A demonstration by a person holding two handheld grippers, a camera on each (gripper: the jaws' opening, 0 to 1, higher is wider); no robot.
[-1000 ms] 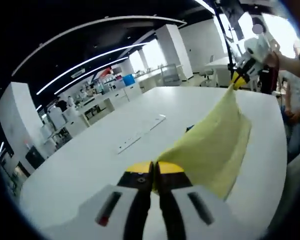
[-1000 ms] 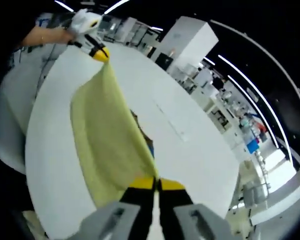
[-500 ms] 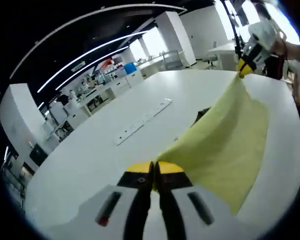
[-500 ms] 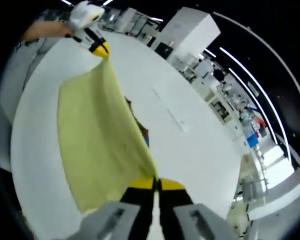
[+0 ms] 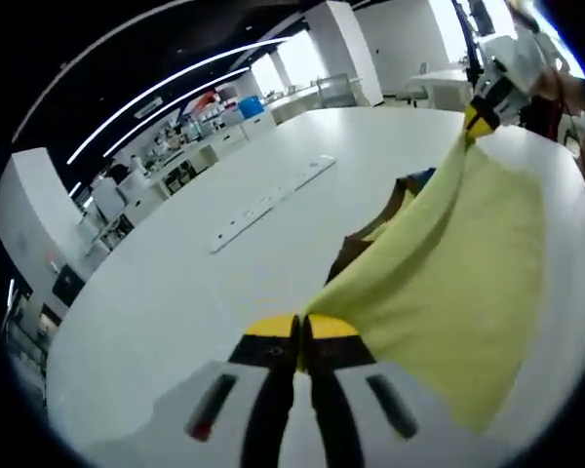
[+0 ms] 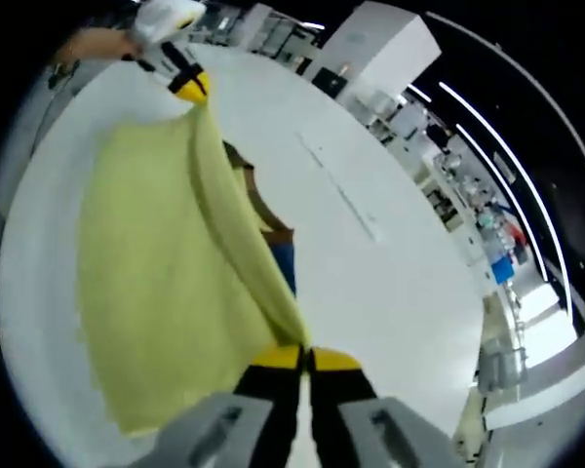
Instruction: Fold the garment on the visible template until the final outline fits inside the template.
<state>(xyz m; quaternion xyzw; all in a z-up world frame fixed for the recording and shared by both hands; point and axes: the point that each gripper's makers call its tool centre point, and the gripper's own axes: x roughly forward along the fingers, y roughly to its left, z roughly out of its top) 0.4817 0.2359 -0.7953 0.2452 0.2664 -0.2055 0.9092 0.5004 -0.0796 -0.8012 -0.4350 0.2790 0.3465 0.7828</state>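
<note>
Garment (image 5: pixel 448 263) spread wider since earlier | each hand-held gripper (image 5: pixel 299 327) (image 6: pixel 305 359) pinching one garment corner, cloth stretched between

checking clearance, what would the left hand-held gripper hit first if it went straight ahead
Probably the bare white tabletop; the long white strip lies further on. It is shut on the yellow cloth garment, which trails right. Depth is unclear.

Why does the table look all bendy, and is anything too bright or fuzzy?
Left gripper view: the fisheye lens bends the white table and the ceiling light strips into curves; the windows at the top glare white, washing out the other tongs. Right gripper view: same bending; the yellow garment looks soft and a bit blurred, and its far corner is pale.
</note>
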